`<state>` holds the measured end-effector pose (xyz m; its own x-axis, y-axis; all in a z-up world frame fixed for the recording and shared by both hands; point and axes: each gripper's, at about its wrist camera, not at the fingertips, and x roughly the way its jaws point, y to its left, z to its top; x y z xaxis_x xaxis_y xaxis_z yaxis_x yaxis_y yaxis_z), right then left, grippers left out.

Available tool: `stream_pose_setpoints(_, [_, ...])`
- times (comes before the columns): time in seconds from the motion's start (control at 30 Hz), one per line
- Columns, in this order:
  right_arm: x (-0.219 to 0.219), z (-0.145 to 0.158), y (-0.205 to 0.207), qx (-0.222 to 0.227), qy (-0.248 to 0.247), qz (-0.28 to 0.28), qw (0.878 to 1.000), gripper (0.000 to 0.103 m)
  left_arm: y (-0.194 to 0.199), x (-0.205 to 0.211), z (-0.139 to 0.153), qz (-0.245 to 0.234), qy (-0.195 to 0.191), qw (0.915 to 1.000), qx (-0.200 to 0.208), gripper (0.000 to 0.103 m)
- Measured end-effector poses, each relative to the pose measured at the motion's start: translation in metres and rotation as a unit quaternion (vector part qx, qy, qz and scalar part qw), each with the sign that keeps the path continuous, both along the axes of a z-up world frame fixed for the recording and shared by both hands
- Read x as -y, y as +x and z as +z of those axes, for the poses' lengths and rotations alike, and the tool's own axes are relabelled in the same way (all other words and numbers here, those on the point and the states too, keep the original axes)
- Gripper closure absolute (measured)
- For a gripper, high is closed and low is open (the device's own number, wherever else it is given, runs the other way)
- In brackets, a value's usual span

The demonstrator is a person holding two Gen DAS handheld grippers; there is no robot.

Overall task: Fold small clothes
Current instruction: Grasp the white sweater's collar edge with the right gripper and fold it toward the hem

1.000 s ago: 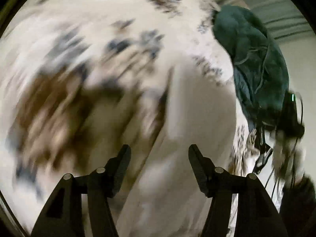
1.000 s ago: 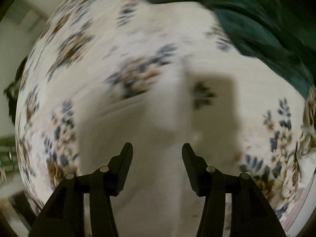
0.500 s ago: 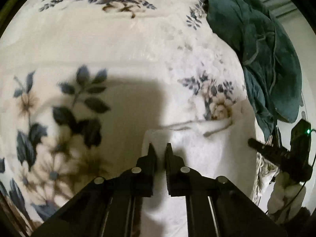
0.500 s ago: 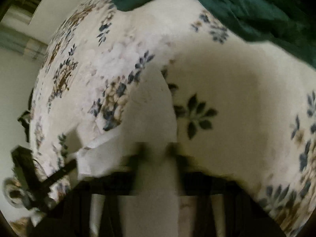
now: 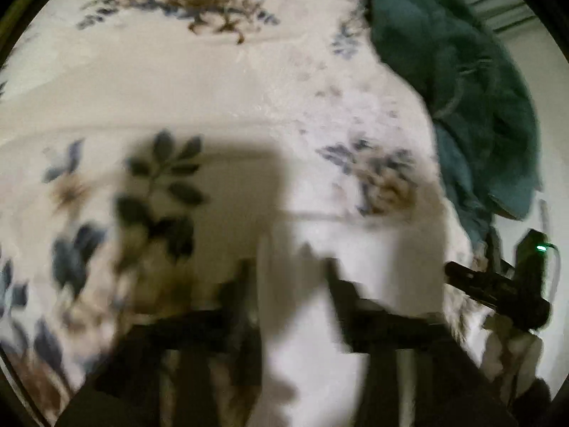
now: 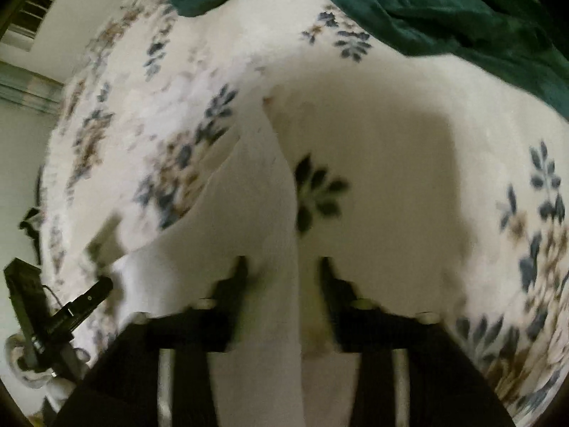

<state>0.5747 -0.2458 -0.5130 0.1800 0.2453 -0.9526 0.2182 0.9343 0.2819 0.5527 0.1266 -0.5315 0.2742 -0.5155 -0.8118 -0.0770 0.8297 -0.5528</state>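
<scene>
Green blanket (image 5: 473, 106) heaped beyond white garment (image 5: 355, 256), floral bedspread (image 5: 177, 89) beneath

Left wrist view: a garment (image 5: 355, 270) lies on the bedspread (image 5: 220, 99) at lower centre, a blanket (image 5: 473, 106) heaped at upper right. Right wrist view: the garment (image 6: 259, 249) runs up from lower centre, the blanket (image 6: 426, 10) along the top edge.

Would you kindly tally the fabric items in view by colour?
White garment: 1
Green cloth: 1
Floral blanket: 1
Total: 3
</scene>
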Motion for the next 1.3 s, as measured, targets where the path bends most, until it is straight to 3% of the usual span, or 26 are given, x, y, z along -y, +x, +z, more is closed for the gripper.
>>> stream_pose_setpoints(0.13, [0.010, 0.017, -0.067, -0.020, 0.031, 0.013, 0.999, 0.052, -0.070, -0.020, 0.022, -0.007, -0.027, 0.9996, 0.006, 0.042])
stream_pose_setpoints(0.27, [0.021, 0.020, -0.160, -0.064, 0.058, 0.014, 0.996, 0.052, -0.155, -0.036, 0.019, 0.004, -0.028, 0.9983, -0.051, 0.042])
stream_pose_setpoints(0.37, [0.027, 0.006, -0.238, -0.113, 0.070, -0.001, 0.991, 0.052, -0.224, -0.039, 0.011, 0.001, -0.013, 0.9947, -0.102, 0.042])
stream_pose_setpoints(0.57, [0.026, -0.048, -0.364, -0.185, 0.088, -0.038, 0.978, 0.052, -0.312, -0.023, -0.020, 0.014, 0.014, 0.9844, -0.175, 0.042])
stream_pose_setpoints(0.67, [0.015, -0.076, -0.402, -0.195, 0.094, -0.044, 0.975, 0.052, -0.333, -0.007, -0.031, 0.008, 0.049, 0.9817, -0.184, 0.042])
stream_pose_setpoints(0.8, [-0.001, -0.096, -0.424, -0.183, 0.103, -0.065, 0.976, 0.055, -0.341, 0.007, -0.031, 0.015, 0.070, 0.9814, -0.178, 0.042])
stream_pose_setpoints(0.87, [-0.004, -0.097, -0.431, -0.159, 0.113, -0.080, 0.977, 0.099, -0.342, 0.012, -0.027, 0.019, 0.074, 0.9823, -0.171, 0.042])
stream_pose_setpoints(1.07, [-0.017, -0.076, -0.449, -0.123, 0.100, -0.089, 0.983, 0.100, -0.340, 0.022, -0.020, 0.022, 0.092, 0.9827, -0.160, 0.042])
stream_pose_setpoints(1.3, [-0.016, -0.064, -0.468, -0.137, 0.082, -0.050, 0.986, 0.101, -0.354, 0.021, -0.026, 0.014, 0.119, 0.9815, -0.149, 0.043])
